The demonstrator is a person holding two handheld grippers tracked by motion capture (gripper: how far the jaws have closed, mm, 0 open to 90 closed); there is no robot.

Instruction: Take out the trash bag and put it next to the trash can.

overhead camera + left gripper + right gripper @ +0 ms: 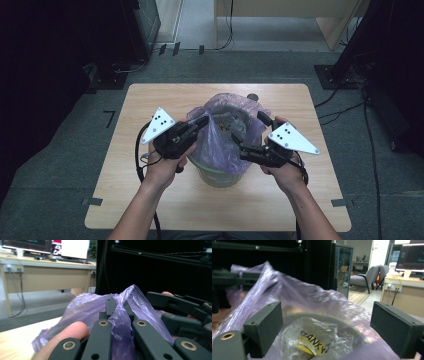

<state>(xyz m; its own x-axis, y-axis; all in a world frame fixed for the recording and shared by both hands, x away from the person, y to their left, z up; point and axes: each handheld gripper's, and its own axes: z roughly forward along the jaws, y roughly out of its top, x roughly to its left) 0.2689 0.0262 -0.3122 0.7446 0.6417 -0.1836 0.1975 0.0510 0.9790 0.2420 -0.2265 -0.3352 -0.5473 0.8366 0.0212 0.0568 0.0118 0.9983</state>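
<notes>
A small green bin [220, 176] stands mid-table, lined with a thin purple bag [226, 145]. My left gripper [205, 120] is shut on the bag's left edge, and the film rises to a peak there. In the left gripper view the bag [85, 307] bunches between the closed fingertips of the left gripper [116, 306], with my right gripper [180, 307] beyond. My right gripper [249, 129] stands open at the bag's right rim. Its pads [263, 327] straddle the bag [294, 295] without pressing it. Inside lies a crumpled clear wrapper [312, 340] with a yellow label.
The bin sits on a light wooden table [150, 200] with bare wood on every side. A small dark round object [253, 96] lies at the far edge. Black equipment stands [345, 60] and cables flank the table. A wooden desk [280, 15] is behind.
</notes>
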